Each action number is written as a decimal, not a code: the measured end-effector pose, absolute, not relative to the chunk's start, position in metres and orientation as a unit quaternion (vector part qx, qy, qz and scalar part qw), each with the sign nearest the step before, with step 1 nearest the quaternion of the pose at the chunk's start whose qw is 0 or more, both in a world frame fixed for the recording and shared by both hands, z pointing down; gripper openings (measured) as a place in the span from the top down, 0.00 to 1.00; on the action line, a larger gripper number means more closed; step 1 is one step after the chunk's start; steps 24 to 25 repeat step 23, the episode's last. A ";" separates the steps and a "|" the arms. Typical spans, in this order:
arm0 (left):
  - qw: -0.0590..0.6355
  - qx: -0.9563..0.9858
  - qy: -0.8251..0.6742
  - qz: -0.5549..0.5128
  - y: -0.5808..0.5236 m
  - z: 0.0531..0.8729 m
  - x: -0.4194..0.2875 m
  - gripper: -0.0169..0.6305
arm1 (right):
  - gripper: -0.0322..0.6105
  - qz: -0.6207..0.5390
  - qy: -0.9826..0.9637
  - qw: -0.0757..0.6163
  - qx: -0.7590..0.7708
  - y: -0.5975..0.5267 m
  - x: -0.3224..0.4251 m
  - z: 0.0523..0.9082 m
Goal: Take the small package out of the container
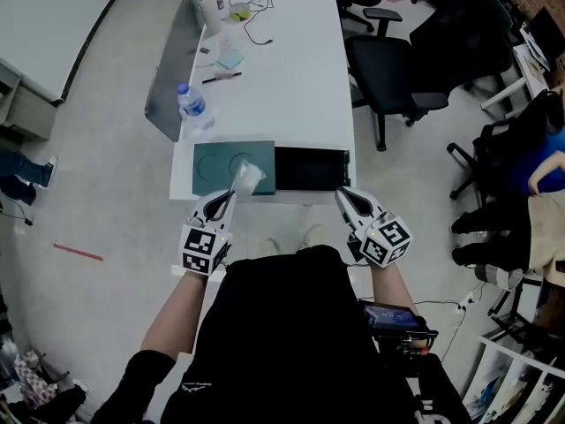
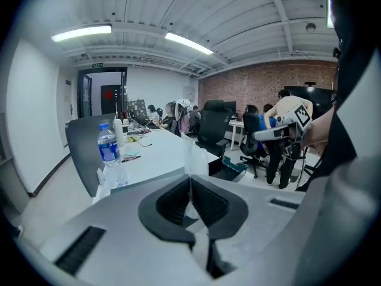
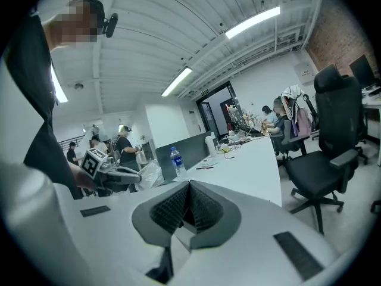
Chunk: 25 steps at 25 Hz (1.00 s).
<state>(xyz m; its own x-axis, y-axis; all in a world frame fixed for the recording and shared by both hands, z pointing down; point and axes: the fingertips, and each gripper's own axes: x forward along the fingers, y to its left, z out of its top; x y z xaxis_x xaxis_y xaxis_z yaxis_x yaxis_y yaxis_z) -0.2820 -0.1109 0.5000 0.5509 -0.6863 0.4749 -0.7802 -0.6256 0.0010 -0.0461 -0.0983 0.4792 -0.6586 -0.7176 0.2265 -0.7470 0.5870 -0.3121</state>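
Observation:
My left gripper (image 1: 229,198) is shut on a small clear plastic package (image 1: 245,178) and holds it above the near edge of the table. In the left gripper view the package (image 2: 194,158) stands up from the closed jaws of the left gripper (image 2: 190,181). The container (image 1: 311,169) is a dark open box, and its green lid (image 1: 221,168) lies flat to its left. My right gripper (image 1: 341,195) hovers at the box's near right corner, shut, with nothing in it. In the right gripper view the right gripper (image 3: 189,187) is closed and empty, with the left gripper (image 3: 114,173) and the package (image 3: 146,175) off to the left.
A water bottle (image 1: 192,104) stands on the long white table (image 1: 291,78) beyond the lid. Pens, papers, a cable and a white roll (image 1: 210,11) lie farther back. Black office chairs (image 1: 397,69) stand to the right. A grey partition (image 1: 169,69) runs along the table's left side.

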 end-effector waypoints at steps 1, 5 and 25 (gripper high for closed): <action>0.109 0.874 -0.421 0.219 -0.109 0.501 -0.285 0.96 | 0.91 0.192 -0.890 0.038 0.412 -0.097 -0.048 0.480; 0.114 0.874 -0.422 0.212 -0.102 0.505 -0.295 0.96 | 0.91 0.192 -0.889 0.037 0.413 -0.091 -0.057 0.483; 0.121 0.892 -0.388 0.199 -0.087 0.504 -0.286 0.96 | 0.91 0.189 -0.887 0.040 0.420 -0.090 -0.064 0.480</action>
